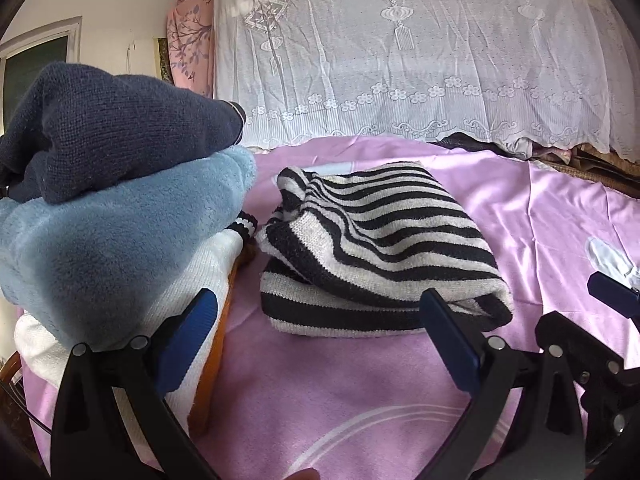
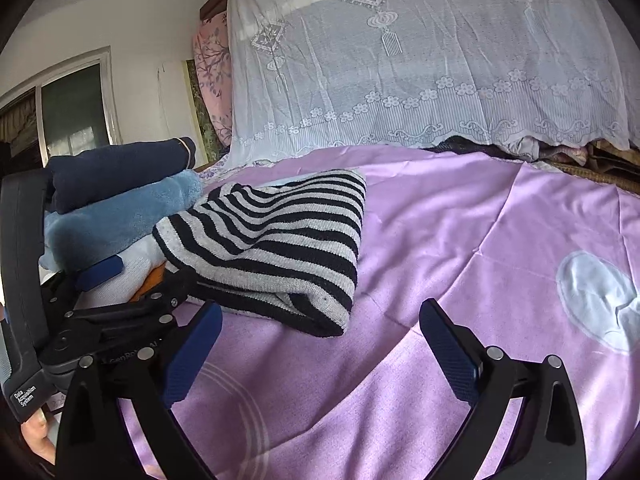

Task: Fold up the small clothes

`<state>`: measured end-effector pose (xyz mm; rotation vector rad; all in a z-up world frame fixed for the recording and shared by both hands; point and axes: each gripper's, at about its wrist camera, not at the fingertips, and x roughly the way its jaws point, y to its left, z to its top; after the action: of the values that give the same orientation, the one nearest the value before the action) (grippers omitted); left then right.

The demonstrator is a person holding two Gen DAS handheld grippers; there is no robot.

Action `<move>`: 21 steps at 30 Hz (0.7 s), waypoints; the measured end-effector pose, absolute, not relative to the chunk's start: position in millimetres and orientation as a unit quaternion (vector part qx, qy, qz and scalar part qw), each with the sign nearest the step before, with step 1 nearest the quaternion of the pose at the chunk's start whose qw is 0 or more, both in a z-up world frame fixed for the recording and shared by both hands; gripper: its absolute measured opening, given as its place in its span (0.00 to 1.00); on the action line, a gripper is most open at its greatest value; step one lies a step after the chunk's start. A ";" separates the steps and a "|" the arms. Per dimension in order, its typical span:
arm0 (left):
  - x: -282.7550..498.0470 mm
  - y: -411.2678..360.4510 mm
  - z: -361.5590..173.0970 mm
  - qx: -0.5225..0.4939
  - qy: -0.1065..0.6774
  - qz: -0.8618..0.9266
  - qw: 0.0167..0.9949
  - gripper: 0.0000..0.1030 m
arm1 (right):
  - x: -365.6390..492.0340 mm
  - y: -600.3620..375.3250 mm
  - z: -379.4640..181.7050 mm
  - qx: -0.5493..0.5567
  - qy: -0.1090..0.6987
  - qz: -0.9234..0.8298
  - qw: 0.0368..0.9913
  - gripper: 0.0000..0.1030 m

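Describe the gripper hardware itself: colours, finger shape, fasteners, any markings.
Both the left gripper and the right gripper have matte black arms that curve inward, ending in flat dark blue textured finger pads. Round silver fasteners sit at the joints. The left gripper's dark grey body carries white "Data Acquisition System" lettering.

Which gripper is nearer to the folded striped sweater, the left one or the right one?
Left. The left gripper is open right at the striped sweater's near edge. The right gripper is also open, over the purple sheet, slightly further back.
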<state>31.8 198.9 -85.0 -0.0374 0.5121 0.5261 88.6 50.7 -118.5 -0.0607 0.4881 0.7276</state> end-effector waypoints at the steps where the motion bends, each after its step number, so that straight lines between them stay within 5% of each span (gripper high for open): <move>1: 31.3 198.0 -84.7 -0.018 0.249 0.256 0.934 0.96 | 86.3 49.5 -118.2 -0.030 0.231 0.352 0.906 0.97; 21: -1.2 179.5 -74.0 -0.004 0.200 0.255 0.946 0.96 | 73.7 36.8 -115.5 -0.019 0.223 0.353 0.909 0.97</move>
<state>-1.2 179.5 -74.0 -0.0088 0.4076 0.5199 73.7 36.8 -115.5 -0.0400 0.4593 0.7277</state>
